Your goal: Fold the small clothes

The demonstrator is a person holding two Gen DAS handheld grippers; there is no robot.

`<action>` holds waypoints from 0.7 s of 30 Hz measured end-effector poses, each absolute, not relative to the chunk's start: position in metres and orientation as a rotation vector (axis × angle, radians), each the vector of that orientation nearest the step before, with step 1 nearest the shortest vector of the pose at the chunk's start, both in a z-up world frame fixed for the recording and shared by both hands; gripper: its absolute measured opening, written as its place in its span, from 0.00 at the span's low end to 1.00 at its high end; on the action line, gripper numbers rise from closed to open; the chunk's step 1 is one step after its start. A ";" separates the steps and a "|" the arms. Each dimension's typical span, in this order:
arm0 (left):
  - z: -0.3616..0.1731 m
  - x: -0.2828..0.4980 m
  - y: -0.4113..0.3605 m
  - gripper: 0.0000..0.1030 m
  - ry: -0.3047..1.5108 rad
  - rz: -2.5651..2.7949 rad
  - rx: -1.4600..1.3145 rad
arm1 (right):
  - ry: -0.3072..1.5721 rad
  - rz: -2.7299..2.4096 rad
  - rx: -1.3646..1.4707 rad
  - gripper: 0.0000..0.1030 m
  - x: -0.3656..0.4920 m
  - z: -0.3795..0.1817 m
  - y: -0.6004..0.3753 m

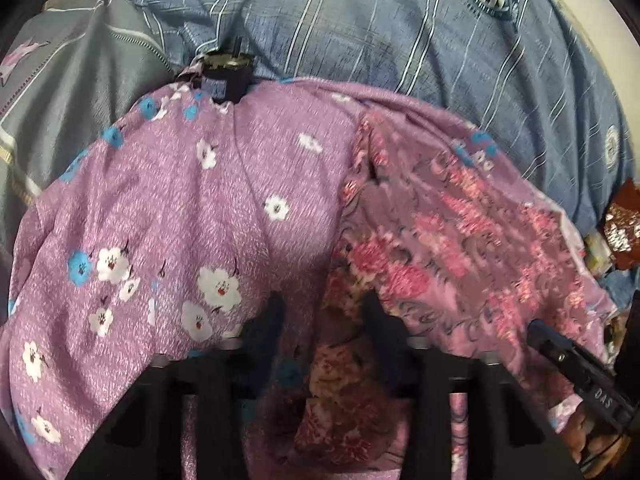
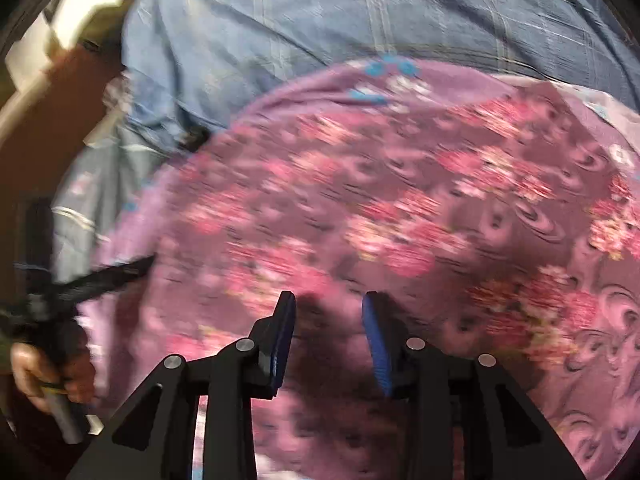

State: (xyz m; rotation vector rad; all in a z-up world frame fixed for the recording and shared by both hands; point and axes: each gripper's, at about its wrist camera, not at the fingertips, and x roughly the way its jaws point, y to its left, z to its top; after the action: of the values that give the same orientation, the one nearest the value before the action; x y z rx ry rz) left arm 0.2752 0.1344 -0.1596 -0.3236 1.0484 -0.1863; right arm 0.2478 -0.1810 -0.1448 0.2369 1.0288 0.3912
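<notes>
I am looking down on a lilac cloth with white and blue flowers [image 1: 224, 184], which fills the left and middle of the left wrist view. A rose-print cloth [image 1: 460, 240] lies over its right side and takes up most of the right wrist view. Both rest on a blue striped sheet [image 1: 360, 28] that runs across the top of each frame. I cannot tell whether they are two pieces or two sides of one garment.

The fabric looks thin, light and limp. It creases softly and sags over whatever is under it, so I expect it to drape and slide rather than keep its shape. It should not be fragile. I would take it at a hem or a corner, best where the rose print's edge runs down the middle of the left wrist view, and pinch through a single layer.

My left gripper [image 1: 324, 312] has its jaws partly apart over that edge, with cloth in the gap. The blur hides whether the pads bite. My right gripper [image 2: 326, 308] is partly apart too, hovering above the rose print with nothing in it.

I count two printed cloths, two grippers, one striped sheet and one small dark object [image 1: 226, 76] at the lilac cloth's top edge.
</notes>
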 end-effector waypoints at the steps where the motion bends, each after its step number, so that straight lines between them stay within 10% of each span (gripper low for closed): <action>1: -0.158 0.275 0.136 0.33 1.046 -0.189 -0.331 | 1.007 0.418 0.253 0.36 0.247 -0.142 -0.179; 21: -0.163 0.162 0.146 0.60 1.076 -0.115 -0.688 | 0.986 0.634 0.260 0.32 0.233 -0.149 -0.127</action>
State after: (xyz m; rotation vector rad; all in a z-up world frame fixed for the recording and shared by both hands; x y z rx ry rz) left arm 0.1623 0.1464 -0.1630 -0.6876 1.0755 -0.1152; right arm 0.2326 -0.1267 -0.1487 0.2601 0.9858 0.6339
